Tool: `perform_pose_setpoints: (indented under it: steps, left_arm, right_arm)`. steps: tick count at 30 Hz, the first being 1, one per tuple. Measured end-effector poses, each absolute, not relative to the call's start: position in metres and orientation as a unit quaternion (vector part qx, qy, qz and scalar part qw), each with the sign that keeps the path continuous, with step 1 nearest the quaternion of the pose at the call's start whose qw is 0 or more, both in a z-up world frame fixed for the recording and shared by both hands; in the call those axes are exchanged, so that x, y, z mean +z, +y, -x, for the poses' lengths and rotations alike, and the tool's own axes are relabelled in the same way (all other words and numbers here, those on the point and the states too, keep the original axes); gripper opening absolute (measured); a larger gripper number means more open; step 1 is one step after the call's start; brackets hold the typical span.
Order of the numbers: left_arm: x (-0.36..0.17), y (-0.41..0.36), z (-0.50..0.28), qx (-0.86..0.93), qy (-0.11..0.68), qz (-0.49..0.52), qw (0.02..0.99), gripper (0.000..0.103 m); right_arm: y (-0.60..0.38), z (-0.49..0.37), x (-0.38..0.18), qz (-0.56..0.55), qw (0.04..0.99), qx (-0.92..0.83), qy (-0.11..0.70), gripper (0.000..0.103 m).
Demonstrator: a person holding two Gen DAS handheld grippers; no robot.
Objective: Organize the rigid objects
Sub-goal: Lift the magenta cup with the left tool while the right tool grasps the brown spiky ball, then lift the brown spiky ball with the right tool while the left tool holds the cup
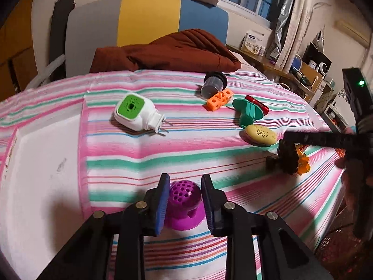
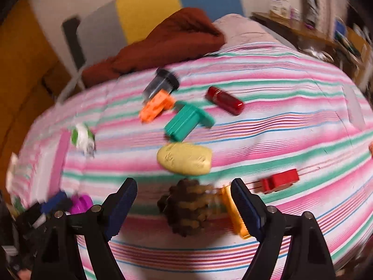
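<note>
The left tongs (image 1: 185,200) had closed on a purple perforated cap (image 1: 184,206) near the bed's (image 1: 139,154) near edge, bare striped cover beyond. The right tongs (image 2: 184,200) stood wide, gripping nothing, around a dark gear piece (image 2: 186,210).

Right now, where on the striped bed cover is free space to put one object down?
Free: the stretch between the white-green plug-in device, the yellow oval case and the purple perforated piece. Crowded: around the orange block, teal piece and red tube.
</note>
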State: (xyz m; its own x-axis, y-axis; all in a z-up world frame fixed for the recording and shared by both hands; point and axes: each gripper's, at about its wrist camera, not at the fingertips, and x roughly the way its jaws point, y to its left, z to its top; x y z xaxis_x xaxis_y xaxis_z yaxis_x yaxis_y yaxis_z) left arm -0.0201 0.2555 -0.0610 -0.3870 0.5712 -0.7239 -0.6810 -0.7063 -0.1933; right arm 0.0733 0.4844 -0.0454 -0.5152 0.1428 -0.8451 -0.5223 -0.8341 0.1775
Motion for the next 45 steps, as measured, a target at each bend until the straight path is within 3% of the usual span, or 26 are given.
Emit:
perform_pose_setpoints:
  steps: [1, 3, 6, 10, 16, 19, 21, 24, 27, 33, 45]
  left_arm:
    - [-0.063, 0.255, 0.02, 0.83, 0.065, 0.408, 0.375, 0.031]
    - [-0.068, 0.255, 0.02, 0.828, 0.061, 0.416, 0.371, 0.032]
    - [-0.074, 0.252, 0.02, 0.828, 0.056, 0.421, 0.366, 0.032]
    - [-0.076, 0.247, 0.018, 0.83, 0.052, 0.417, 0.367, 0.033]
    - [-0.077, 0.244, 0.015, 0.834, 0.052, 0.407, 0.368, 0.033]
    - [-0.077, 0.244, 0.014, 0.834, 0.055, 0.408, 0.367, 0.033]
    - [-0.077, 0.243, 0.014, 0.834, 0.055, 0.409, 0.367, 0.033]
    - [-0.077, 0.243, 0.013, 0.833, 0.058, 0.409, 0.367, 0.033]
    - [-0.077, 0.243, 0.012, 0.833, 0.06, 0.41, 0.367, 0.033]
    - [-0.081, 0.243, 0.01, 0.831, 0.064, 0.415, 0.364, 0.033]
    - [-0.075, 0.232, 0.01, 0.833, 0.029, 0.412, 0.368, 0.033]
  right_arm:
    - [0.478, -0.069, -0.049, 0.464, 0.194, 0.843, 0.192, 0.083]
    - [0.468, -0.062, -0.059, 0.492, 0.201, 0.834, 0.151, 0.064]
    - [0.467, -0.057, -0.073, 0.521, 0.219, 0.816, 0.119, 0.045]
    - [0.488, -0.065, -0.07, 0.501, 0.196, 0.817, 0.207, 0.044]
    - [0.522, -0.075, -0.098, 0.441, 0.03, 0.751, 0.49, 0.044]
    - [0.532, -0.081, -0.108, 0.448, 0.049, 0.727, 0.518, 0.051]
    - [0.536, -0.089, -0.095, 0.447, 0.091, 0.748, 0.482, 0.059]
    - [0.532, -0.102, -0.062, 0.444, 0.204, 0.795, 0.359, 0.06]
    - [0.525, -0.102, -0.046, 0.444, 0.259, 0.816, 0.266, 0.06]
    - [0.52, -0.099, -0.056, 0.456, 0.198, 0.812, 0.307, 0.06]
    - [0.493, -0.087, -0.038, 0.442, 0.221, 0.847, 0.195, 0.06]
